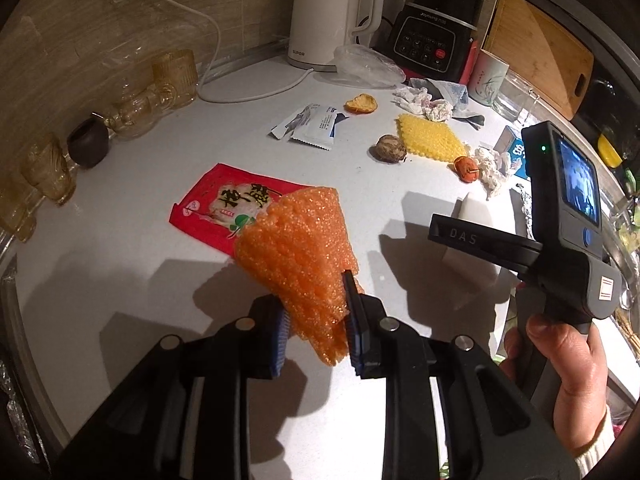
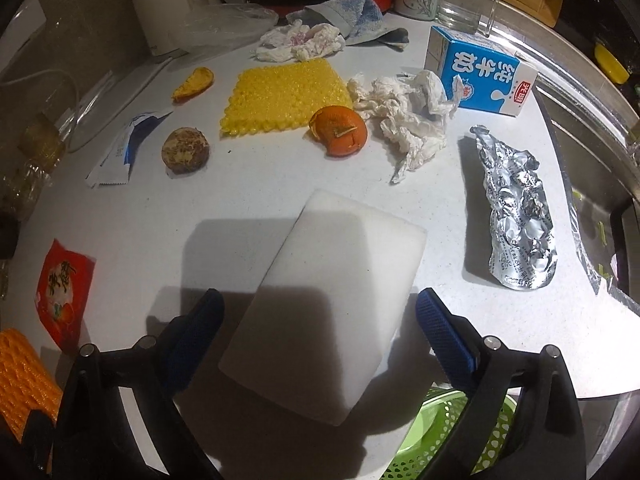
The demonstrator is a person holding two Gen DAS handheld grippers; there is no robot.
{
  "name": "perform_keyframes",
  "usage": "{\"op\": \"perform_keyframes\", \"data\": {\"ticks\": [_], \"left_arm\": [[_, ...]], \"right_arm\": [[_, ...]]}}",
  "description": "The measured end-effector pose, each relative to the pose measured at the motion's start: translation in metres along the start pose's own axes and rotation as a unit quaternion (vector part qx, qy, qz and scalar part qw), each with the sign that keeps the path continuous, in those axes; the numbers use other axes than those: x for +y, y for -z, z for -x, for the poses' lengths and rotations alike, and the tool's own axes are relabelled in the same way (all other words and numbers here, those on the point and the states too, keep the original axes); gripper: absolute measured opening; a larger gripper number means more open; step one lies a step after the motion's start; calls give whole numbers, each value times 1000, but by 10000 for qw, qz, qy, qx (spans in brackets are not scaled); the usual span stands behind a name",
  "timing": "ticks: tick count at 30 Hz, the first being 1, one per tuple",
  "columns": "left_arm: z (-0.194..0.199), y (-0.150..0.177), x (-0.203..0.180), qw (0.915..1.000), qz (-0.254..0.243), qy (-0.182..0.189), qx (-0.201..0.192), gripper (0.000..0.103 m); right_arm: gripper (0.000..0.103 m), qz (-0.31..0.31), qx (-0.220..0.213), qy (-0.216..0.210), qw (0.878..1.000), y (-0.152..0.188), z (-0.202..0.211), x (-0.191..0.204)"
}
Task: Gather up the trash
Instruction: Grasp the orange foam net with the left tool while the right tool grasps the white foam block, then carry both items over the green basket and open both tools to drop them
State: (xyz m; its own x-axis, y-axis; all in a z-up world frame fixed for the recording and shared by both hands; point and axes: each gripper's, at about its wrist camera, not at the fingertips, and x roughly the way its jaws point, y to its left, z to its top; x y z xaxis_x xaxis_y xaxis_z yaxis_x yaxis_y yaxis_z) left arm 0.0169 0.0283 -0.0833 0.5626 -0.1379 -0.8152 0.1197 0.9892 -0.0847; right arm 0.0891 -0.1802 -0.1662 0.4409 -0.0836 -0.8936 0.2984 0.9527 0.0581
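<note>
My left gripper (image 1: 312, 292) is shut on an orange foam net (image 1: 300, 248) and holds it just above the white counter (image 1: 120, 280). Part of a red snack packet (image 1: 216, 204) lies under the net. My right gripper (image 2: 320, 296) is open around a white foam block (image 2: 332, 292) on the counter, with a gap at each pad. Further back lie a yellow foam sheet (image 2: 280, 96), orange peel (image 2: 340, 128), crumpled tissue (image 2: 404, 116), a blue milk carton (image 2: 480, 76) and a foil blister pack (image 2: 516, 216).
A green perforated basket (image 2: 460, 440) sits below the counter's front edge. A white kettle (image 1: 328, 12), a black blender (image 1: 432, 32) and amber glasses (image 1: 176, 76) line the back and left. A steel sink (image 2: 592, 160) borders the right. A hand (image 1: 560, 360) grips the right tool.
</note>
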Motion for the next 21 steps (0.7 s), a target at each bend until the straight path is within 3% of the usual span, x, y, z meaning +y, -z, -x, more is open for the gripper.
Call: {"op": "perform_keyframes", "data": {"ticks": [3, 5, 12, 21], "left_arm": [[3, 2, 2, 10000, -41, 53, -12, 24], [4, 2, 1, 9999, -76, 75, -31, 24], [15, 2, -15, 9994, -277, 202, 15, 24], [45, 27, -91, 9921, -874, 896, 103, 24]], "right_arm": [[77, 109, -85, 27, 9999, 0, 2, 6], [72, 137, -98, -65, 9998, 1, 4, 6], [70, 247, -307, -333, 9987, 15, 40, -7], [71, 470, -650, -216, 9965, 65, 131, -88]]}}
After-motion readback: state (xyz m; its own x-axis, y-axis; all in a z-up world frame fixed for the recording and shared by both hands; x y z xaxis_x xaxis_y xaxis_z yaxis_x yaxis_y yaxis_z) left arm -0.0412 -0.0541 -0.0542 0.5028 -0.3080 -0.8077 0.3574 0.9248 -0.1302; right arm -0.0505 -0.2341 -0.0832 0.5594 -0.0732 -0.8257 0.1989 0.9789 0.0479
